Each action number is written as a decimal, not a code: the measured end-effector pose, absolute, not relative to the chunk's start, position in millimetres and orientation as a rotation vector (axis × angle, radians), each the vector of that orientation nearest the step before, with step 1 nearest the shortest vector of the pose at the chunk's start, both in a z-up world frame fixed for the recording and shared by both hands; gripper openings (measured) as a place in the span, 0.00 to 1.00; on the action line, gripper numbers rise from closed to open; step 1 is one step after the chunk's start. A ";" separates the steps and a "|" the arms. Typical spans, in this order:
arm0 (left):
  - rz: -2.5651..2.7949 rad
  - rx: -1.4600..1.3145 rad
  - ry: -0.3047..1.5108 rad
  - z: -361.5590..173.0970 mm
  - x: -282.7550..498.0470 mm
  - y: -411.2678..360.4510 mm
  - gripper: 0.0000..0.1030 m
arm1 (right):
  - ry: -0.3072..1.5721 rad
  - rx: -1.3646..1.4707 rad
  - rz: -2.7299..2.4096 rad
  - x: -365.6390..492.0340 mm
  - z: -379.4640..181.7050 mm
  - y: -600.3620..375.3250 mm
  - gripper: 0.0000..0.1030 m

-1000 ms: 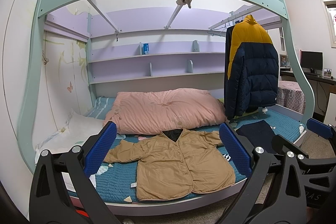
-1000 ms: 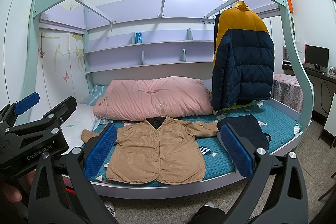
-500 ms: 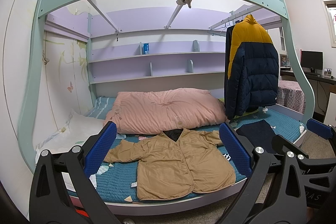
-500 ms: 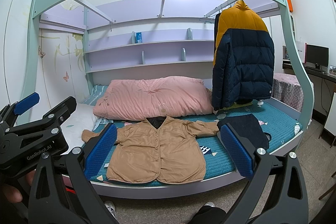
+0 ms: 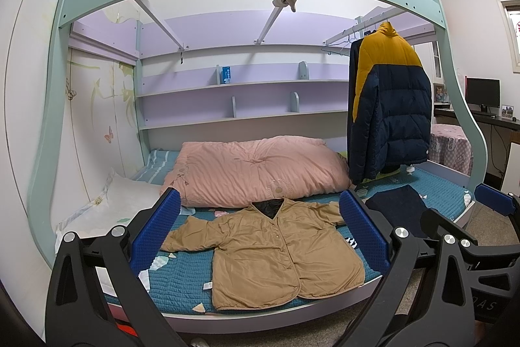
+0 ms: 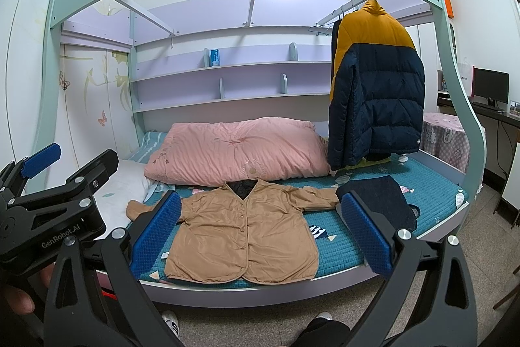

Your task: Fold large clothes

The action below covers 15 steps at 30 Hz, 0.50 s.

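Jacket — tan, spread flat, buttoned, sleeves out

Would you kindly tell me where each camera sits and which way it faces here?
Left wrist: on the left gripper, facing the bed; its open blue fingers frame the tan jacket; the right gripper shows at right.
Right wrist: on the right gripper, facing the bed from further right; the left gripper, a hand and shoes show.
Shared: tan jacket, pink duvet, hanging puffer jacket.
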<state>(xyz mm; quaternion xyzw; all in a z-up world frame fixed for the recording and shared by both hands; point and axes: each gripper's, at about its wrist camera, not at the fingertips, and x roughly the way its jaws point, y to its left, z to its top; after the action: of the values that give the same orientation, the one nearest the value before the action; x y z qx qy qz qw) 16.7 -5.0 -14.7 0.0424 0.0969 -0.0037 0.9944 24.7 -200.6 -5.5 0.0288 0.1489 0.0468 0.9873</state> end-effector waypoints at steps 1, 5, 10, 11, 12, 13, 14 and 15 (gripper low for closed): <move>-0.008 0.085 0.194 -15.0 16.5 -5.4 0.95 | 0.299 0.058 0.094 24.6 -5.5 -200.7 0.93; -0.008 0.085 0.194 -14.9 16.5 -5.2 0.95 | 0.299 0.058 0.093 24.7 -5.2 -201.3 0.93; -0.008 0.084 0.194 -14.8 16.7 -4.6 0.95 | 0.299 0.058 0.093 24.6 -5.1 -200.7 0.93; -0.008 0.084 0.193 -15.0 16.5 -5.0 0.95 | 0.299 0.057 0.092 24.4 -5.2 -200.1 0.93; -0.008 0.084 0.195 -14.9 16.9 -4.6 0.95 | 0.299 0.058 0.092 24.6 -5.1 -200.6 0.93; -0.008 0.085 0.194 -15.2 16.6 -5.0 0.95 | 0.299 0.058 0.093 24.6 -5.1 -200.3 0.93; -0.008 0.085 0.193 -15.0 16.7 -4.7 0.95 | 0.299 0.059 0.093 24.5 -5.2 -200.0 0.93; -0.008 0.085 0.194 -15.0 17.0 -4.5 0.95 | 0.299 0.058 0.092 24.4 -5.3 -199.5 0.93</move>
<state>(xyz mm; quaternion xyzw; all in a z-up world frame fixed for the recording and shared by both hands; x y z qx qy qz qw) 17.0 -4.5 -15.0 0.0426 0.0970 -0.0039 0.9944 24.4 -199.5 -5.3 0.0290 0.1489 0.0458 0.9874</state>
